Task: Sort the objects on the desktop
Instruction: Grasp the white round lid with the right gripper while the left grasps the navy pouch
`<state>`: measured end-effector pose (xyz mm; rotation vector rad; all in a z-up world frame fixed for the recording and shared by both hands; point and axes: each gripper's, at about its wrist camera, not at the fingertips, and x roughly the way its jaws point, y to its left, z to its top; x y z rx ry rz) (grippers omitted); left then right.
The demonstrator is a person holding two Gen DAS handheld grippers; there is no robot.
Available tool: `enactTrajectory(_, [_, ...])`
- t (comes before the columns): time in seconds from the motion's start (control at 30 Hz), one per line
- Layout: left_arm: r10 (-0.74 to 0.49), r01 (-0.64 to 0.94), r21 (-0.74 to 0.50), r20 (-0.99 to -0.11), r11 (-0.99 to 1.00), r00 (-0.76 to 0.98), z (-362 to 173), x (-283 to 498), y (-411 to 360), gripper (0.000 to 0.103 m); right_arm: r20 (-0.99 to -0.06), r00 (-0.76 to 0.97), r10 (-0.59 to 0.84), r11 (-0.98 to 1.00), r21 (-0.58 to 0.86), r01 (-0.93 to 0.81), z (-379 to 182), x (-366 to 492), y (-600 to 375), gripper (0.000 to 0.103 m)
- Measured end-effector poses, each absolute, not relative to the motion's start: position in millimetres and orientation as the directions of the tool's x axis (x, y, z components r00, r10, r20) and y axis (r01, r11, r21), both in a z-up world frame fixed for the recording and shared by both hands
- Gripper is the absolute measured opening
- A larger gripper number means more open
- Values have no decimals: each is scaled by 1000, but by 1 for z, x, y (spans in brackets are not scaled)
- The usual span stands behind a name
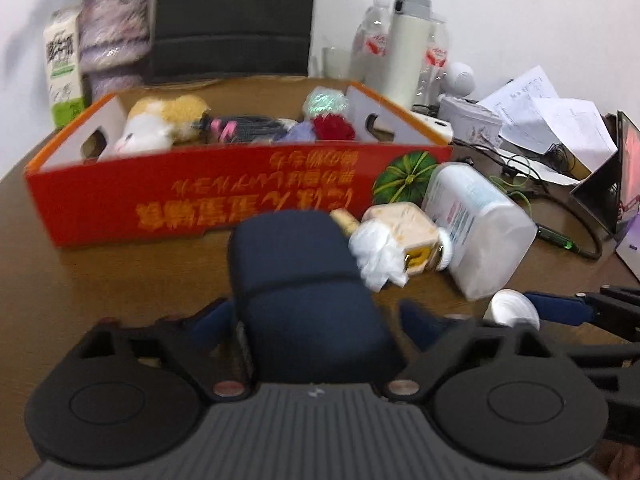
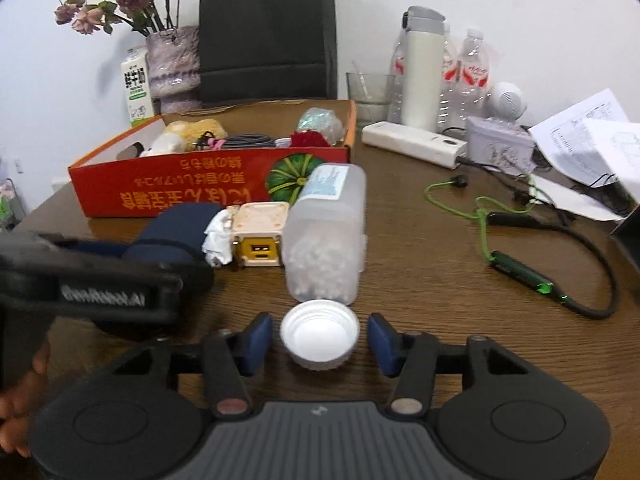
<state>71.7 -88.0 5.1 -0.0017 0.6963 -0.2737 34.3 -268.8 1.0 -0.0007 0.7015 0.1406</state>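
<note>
One red box (image 2: 208,184) stood at twelve o'clock, holding a plush toy (image 1: 160,124), cables and pompoms, blurred. One clear jar (image 2: 326,236) of white bits lay on its side, lidless. Its one white cap (image 2: 319,334) lay between the right gripper's (image 2: 319,344) half-open jaws, untouched. The left gripper's (image 1: 316,320) jaws straddled one navy case (image 1: 304,280); contact was unclear.
</note>
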Motion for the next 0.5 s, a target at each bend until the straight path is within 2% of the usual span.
enactTrajectory(0.07, [-254, 234, -117, -630, 965, 734, 7, 64, -79, 71, -633, 763, 133, 989, 29, -148, -1, 31, -264, 39])
enactTrajectory(0.23, [-242, 209, -127, -632, 969, 736, 17, 27, -53, 66, -632, 751, 189, 978, 49, -205, 1, 15, -250, 39])
enactTrajectory(0.5, [-192, 213, -44, -630, 976, 752, 21, -66, -6, 65, -618, 735, 278, 948, 54, -313, 2, -50, -209, 39])
